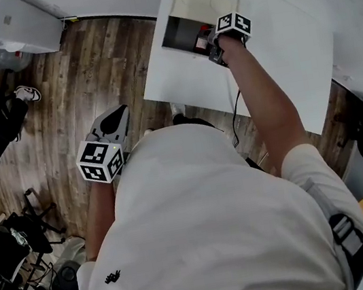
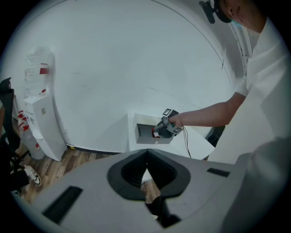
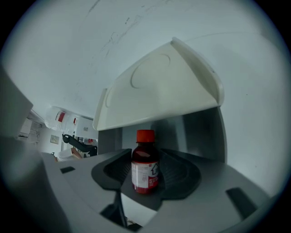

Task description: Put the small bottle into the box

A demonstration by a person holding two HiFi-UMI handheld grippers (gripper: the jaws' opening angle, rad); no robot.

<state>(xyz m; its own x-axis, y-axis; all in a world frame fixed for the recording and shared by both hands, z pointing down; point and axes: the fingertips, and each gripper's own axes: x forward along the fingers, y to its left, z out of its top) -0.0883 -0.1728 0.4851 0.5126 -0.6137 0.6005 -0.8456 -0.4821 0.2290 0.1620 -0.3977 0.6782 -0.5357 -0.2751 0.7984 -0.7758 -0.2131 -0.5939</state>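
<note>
Small bottle (image 3: 145,164) | upright, gripped between pads of right claw (image 3: 146,175), inside box (image 3: 202,129) | left claw (image 2: 146,159) closed, empty

White table (image 1: 277,56), flat top, standing on a wood-plank floor (image 1: 106,64). Directly on the tabletop: one box (image 1: 194,9), placed near a corner, close along the table's left edge. Pale lid hinged up and open, dark interior exposed. Box walls grey in the right gripper view, lid tilted above them. On the floor, well apart from the table: white cabinet (image 1: 16,20) by the wall, a shoe (image 1: 30,94) nearby.
</note>
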